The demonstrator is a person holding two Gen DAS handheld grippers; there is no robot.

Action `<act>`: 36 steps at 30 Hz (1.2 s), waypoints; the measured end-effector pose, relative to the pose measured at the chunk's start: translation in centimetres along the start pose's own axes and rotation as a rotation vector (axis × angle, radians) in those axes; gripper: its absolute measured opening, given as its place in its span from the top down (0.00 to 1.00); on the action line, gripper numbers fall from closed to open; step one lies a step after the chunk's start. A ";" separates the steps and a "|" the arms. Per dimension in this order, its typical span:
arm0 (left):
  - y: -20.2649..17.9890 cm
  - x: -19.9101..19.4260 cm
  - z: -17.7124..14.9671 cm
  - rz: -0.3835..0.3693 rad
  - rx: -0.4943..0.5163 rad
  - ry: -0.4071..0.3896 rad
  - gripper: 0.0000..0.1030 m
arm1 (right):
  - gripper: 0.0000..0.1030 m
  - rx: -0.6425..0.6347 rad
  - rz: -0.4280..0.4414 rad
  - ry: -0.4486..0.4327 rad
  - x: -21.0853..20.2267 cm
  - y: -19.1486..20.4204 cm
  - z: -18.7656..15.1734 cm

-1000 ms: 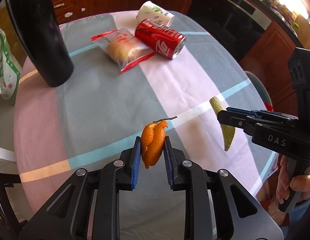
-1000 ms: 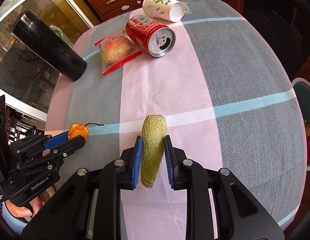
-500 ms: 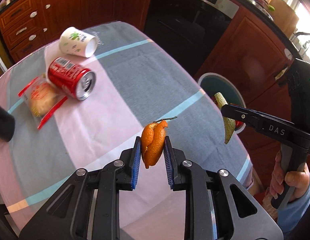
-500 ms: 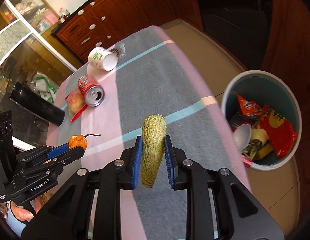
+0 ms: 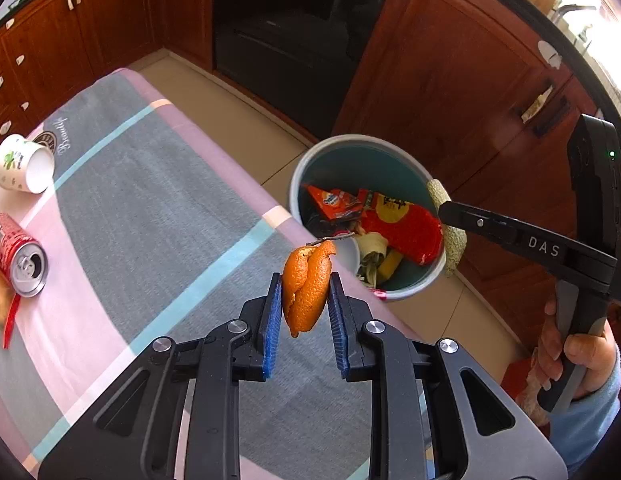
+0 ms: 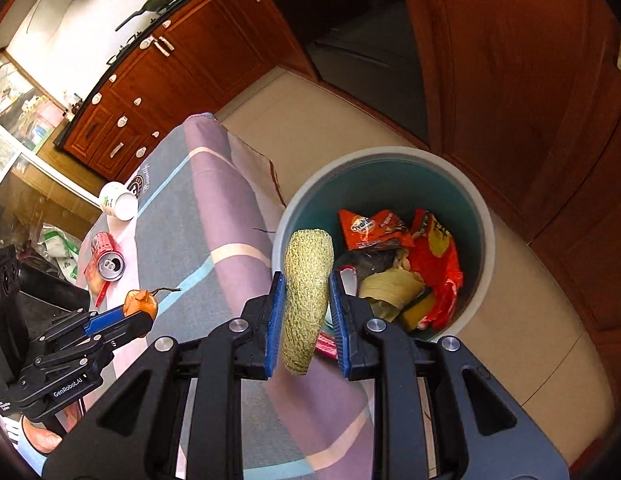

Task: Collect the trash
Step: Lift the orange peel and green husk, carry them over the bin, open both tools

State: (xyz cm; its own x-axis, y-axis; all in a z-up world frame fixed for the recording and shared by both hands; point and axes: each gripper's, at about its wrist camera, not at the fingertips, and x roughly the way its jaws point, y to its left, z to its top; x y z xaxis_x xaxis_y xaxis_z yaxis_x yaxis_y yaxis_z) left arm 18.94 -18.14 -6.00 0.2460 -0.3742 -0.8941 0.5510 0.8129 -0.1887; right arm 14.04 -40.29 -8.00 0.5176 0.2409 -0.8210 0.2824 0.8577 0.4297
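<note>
Step in hand: carry to the bin. Left tongs (image 5: 304,306) clamped on the orange peel (image 5: 306,286), above the bench (image 5: 158,216) edge; bin (image 5: 364,142) ahead and right of them. Right tongs (image 6: 306,312) clamped on the melon rind (image 6: 307,292), at the bin's near rim. Next, by my judgement: bring each pair over the opening, then part them. Can (image 5: 18,258) and cup (image 5: 24,168) remain behind left. Bin's base hidden; wrapper at frame edge cut off.

Orange peel (image 5: 306,288) bumpy, matt. Melon rind (image 6: 307,300) rough, netted. Can (image 5: 20,260) shiny metal. Cup (image 5: 24,164) smooth paper. Worktop (image 5: 150,216) cloth soft, matt. Cupboards (image 5: 442,92) glossy wood. Bin (image 6: 480,216) smooth plastic.
</note>
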 end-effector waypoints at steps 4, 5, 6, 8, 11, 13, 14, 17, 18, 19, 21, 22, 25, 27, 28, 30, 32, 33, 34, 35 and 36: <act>-2.2 2.1 1.3 -0.023 0.029 0.022 0.78 | 0.79 0.024 -0.014 0.013 0.2 -2.0 0.3; -2.7 2.6 1.6 -0.029 0.034 0.028 0.78 | 0.79 0.030 -0.019 0.016 0.2 -2.4 0.4; -3.2 3.2 1.9 -0.035 0.038 0.035 0.78 | 0.79 0.034 -0.024 0.019 0.2 -2.9 0.5; -4.0 4.1 2.2 -0.045 0.044 0.046 0.78 | 0.79 0.042 -0.034 0.023 0.2 -3.6 0.8; -4.9 5.2 2.7 -0.053 0.057 0.060 0.78 | 0.79 0.054 -0.047 0.029 0.4 -4.6 1.1; -5.4 5.9 3.0 -0.062 0.061 0.070 0.78 | 0.79 0.061 -0.055 0.034 0.6 -5.1 1.3; -5.6 6.3 3.2 -0.066 0.062 0.076 0.77 | 0.79 0.064 -0.057 0.035 0.6 -5.4 1.4; -6.1 7.3 3.8 -0.068 0.066 0.089 0.75 | 0.79 0.077 -0.063 0.036 0.9 -6.0 1.7; -6.3 7.5 4.0 -0.069 0.063 0.096 0.69 | 0.79 0.082 -0.065 0.036 1.0 -6.1 1.7; -6.3 7.8 4.3 -0.073 0.059 0.102 0.63 | 0.79 0.087 -0.066 0.037 1.0 -6.3 1.8; -6.4 7.8 4.5 -0.066 0.055 0.092 0.41 | 0.79 0.093 -0.067 0.041 1.2 -6.4 1.8; -6.2 7.7 4.6 -0.057 0.054 0.085 0.38 | 0.79 0.093 -0.068 0.043 1.3 -6.5 1.8; -5.7 7.9 4.6 -0.048 0.034 0.090 0.30 | 0.79 0.091 -0.074 0.051 1.6 -6.5 2.0; -4.9 7.8 4.7 -0.052 0.006 0.100 0.27 | 0.79 0.091 -0.075 0.056 2.0 -6.6 2.2; -4.4 7.8 4.6 -0.054 -0.009 0.104 0.27 | 0.79 0.090 -0.076 0.058 2.1 -6.5 2.2; -3.6 7.6 4.3 -0.056 -0.030 0.103 0.26 | 0.79 0.087 -0.076 0.062 2.5 -6.4 2.3; -2.9 7.3 4.1 -0.052 -0.040 0.100 0.25 | 0.79 0.087 -0.075 0.067 2.8 -6.2 2.4; -2.7 7.2 4.0 -0.048 -0.044 0.101 0.24 | 0.78 0.085 -0.074 0.069 2.9 -6.0 2.4; -2.5 6.9 3.7 -0.046 -0.047 0.101 0.23 | 0.76 0.082 -0.076 0.071 3.0 -5.9 2.5; -2.3 6.8 3.6 -0.043 -0.051 0.098 0.21 | 0.75 0.080 -0.080 0.072 3.0 -5.7 2.5; -2.2 6.7 3.4 -0.040 -0.054 0.094 0.18 | 0.58 0.081 -0.079 0.078 3.1 -5.6 2.6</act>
State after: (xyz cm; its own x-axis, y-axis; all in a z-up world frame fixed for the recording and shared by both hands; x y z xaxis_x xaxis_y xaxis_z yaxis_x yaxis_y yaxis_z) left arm 22.10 -24.00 -10.15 0.1470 -0.3653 -0.9192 0.5146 0.8219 -0.2443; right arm 16.19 -45.54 -11.97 0.4278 0.2116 -0.8788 0.3852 0.8368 0.3890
